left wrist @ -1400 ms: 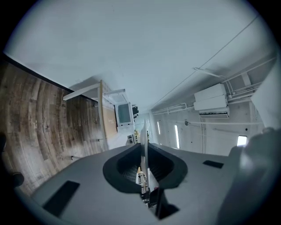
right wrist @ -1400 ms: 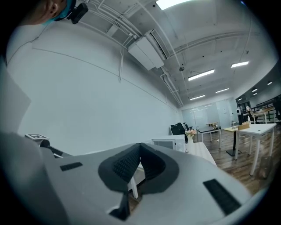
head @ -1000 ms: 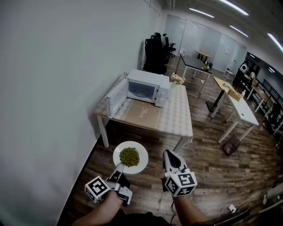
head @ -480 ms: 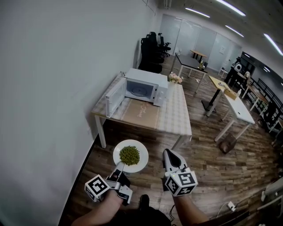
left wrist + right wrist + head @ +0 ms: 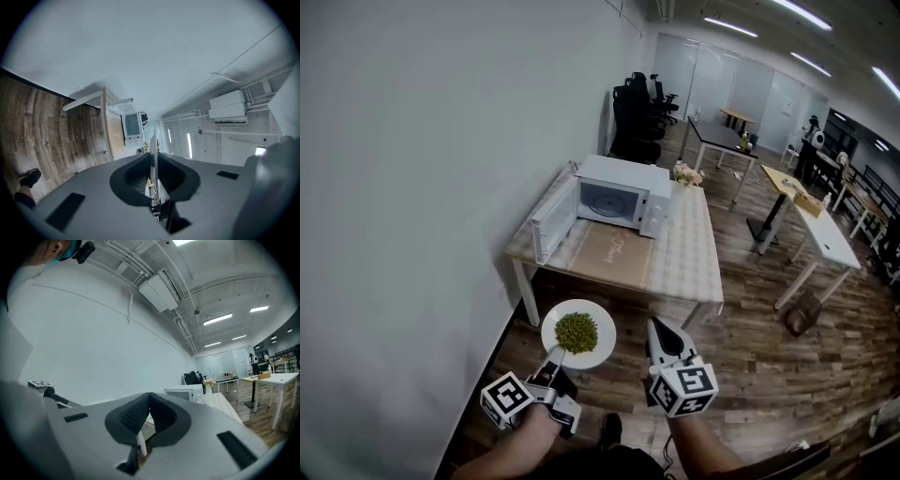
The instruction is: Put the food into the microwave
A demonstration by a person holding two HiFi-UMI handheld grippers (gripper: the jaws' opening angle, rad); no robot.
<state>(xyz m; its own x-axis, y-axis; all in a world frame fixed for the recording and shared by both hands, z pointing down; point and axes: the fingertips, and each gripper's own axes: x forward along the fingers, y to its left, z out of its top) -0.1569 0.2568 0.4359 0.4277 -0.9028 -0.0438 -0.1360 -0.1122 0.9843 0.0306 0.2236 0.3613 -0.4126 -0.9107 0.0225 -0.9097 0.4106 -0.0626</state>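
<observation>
My left gripper (image 5: pixel 554 356) pinches the rim of a round white plate (image 5: pixel 602 347), green peas (image 5: pixel 576 332) heaped mid-plate; right gripper (image 5: pixel 661 331) is closed, empty.

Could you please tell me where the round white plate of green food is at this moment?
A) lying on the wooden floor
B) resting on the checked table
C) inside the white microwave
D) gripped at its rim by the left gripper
D: the left gripper is closed on the rim of the round white plate, which is held in the air over the floor, short of the checked table and the open white microwave.
</observation>
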